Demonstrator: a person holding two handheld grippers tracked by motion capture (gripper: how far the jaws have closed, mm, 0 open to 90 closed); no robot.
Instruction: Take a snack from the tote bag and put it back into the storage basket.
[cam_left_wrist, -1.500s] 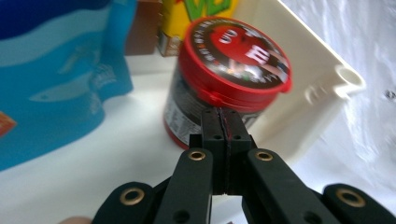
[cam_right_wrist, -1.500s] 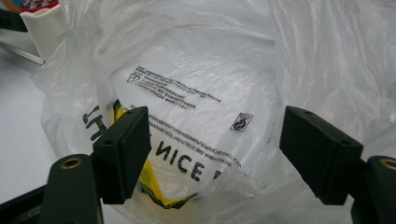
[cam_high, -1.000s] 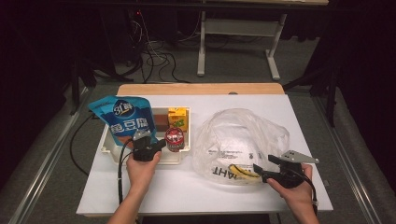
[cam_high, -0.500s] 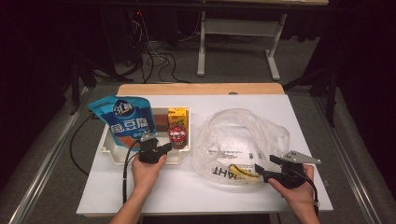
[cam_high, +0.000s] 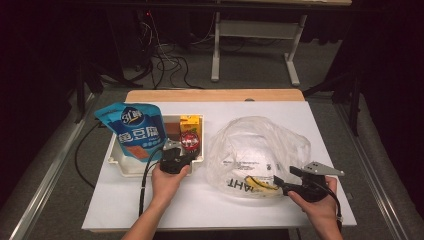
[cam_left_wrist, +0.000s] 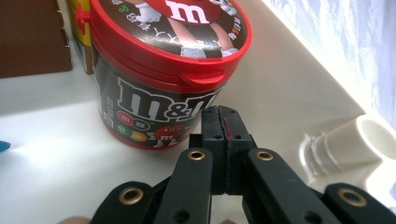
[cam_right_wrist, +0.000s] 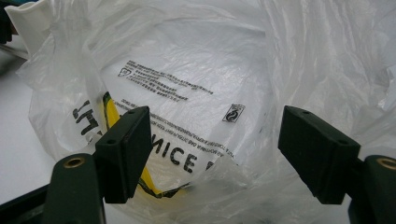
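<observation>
A black M&M's tub with a red lid (cam_high: 189, 140) (cam_left_wrist: 163, 70) stands upright in a white tray (cam_high: 119, 164). My left gripper (cam_high: 178, 150) (cam_left_wrist: 223, 114) is shut with nothing between its pads, its tips just in front of the tub's lower right side; I cannot tell whether they touch it. A clear plastic bag (cam_high: 260, 150) (cam_right_wrist: 196, 84) with black print and a yellow strip lies open at the right. At the bag's near edge, my right gripper (cam_high: 281, 181) (cam_right_wrist: 229, 149) stands open, with loose film lying between its jaws.
In the tray, a blue snack pouch (cam_high: 137, 131) leans at the left, with a yellow carton (cam_high: 190, 122) and a brown pack (cam_high: 172, 129) behind the tub. The tray wall (cam_left_wrist: 299, 93) rises right of the tub. White tabletop (cam_high: 210, 200) lies between my hands.
My left gripper has slid to the right along the tray's front, toward the M&M's tub. The right gripper and the bag have stayed put.
</observation>
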